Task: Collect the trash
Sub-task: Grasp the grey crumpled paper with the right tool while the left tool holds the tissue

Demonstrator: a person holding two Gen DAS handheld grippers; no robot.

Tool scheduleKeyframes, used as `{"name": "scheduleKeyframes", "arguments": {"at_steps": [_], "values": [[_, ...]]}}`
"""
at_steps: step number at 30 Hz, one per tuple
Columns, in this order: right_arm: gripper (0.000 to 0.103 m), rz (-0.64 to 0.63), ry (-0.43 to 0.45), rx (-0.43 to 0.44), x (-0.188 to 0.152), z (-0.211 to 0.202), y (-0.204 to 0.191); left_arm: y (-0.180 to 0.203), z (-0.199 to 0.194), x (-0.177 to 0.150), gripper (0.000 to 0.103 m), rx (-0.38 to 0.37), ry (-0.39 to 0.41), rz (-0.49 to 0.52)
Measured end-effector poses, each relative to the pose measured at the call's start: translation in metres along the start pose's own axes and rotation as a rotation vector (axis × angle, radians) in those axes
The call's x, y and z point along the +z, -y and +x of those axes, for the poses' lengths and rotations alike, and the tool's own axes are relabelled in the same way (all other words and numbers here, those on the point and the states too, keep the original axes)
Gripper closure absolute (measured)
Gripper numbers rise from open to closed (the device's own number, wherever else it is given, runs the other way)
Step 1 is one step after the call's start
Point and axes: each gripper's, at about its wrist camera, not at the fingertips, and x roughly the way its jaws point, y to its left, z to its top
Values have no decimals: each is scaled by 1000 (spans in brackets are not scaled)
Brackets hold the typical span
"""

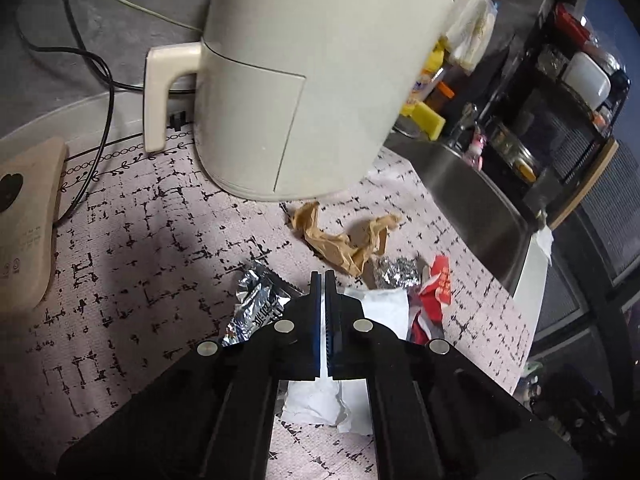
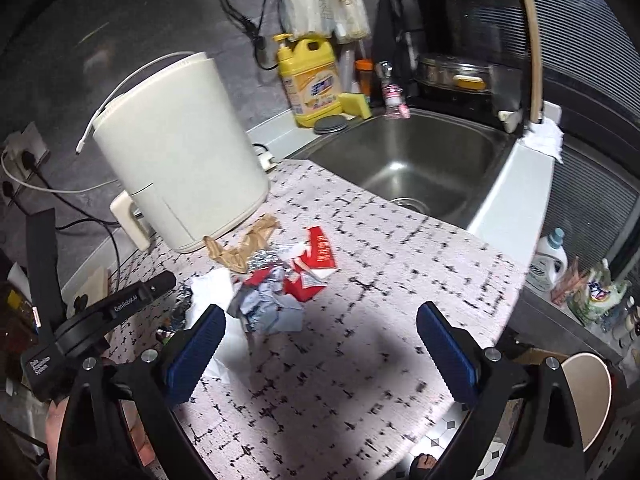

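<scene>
A small pile of trash lies on the patterned counter mat [image 2: 360,320]. It holds crumpled brown paper [image 1: 344,240], a foil ball [image 1: 394,274], a red wrapper [image 1: 436,284], a silver snack wrapper [image 1: 256,304] and white tissue [image 1: 384,308]. My left gripper [image 1: 324,280] is shut, pads together, just over the tissue; whether any tissue is pinched I cannot tell. In the right wrist view my right gripper [image 2: 322,312] stands open on the near side of the pile, a crumpled pale blue paper [image 2: 268,308] just inside its left finger. The left gripper [image 2: 160,284] shows at the left there.
A cream air fryer [image 2: 180,152] stands right behind the pile, its handle [image 1: 160,92] and cables to the left. A steel sink [image 2: 408,160] lies to the right, with a yellow soap bottle [image 2: 310,80] and sponge behind it. The counter edge drops off at the near right.
</scene>
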Motion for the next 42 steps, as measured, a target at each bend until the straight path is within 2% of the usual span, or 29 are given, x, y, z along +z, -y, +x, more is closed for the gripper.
{"name": "scheduleKeyframes", "arguments": {"at_steps": [2,4,5,6,7,9,12,16,19,23,26,32,37,42], "values": [[9,-13,-11,23,3,6,-5,0,1,1,96,-1,-10,-14],[9,-26,-14,36,4,9,-7,1,5,0,73,-8,-22,-32],[9,-30,-16,41,5,10,-7,1,5,0,55,-6,-16,-41],[9,-31,-18,42,5,11,-7,2,6,-1,50,-1,-5,-46],[9,-32,-20,42,6,12,-5,3,8,-1,49,-2,-6,-48],[9,-27,-24,38,8,13,0,7,14,-2,38,-10,-19,-47],[9,-15,-27,29,10,15,10,18,23,-3,28,-15,-28,-33],[9,-1,-29,18,10,16,19,31,35,-7,24,16,-51,2],[9,8,-32,13,11,17,24,30,42,-10,30,26,-66,-9],[9,12,-35,17,9,18,25,30,44,-10,82,23,-89,-5],[9,3,-37,29,8,19,21,28,40,-9,100,21,-81,-2],[13,-22,-53,68,7,27,6,16,14,-2,101,39,-1,-13],[15,-50,-67,105,9,35,-9,-5,-8,7,101,93,73,-60],[18,-83,-88,138,11,47,-23,-24,-16,9,101,149,90,-97]]}}
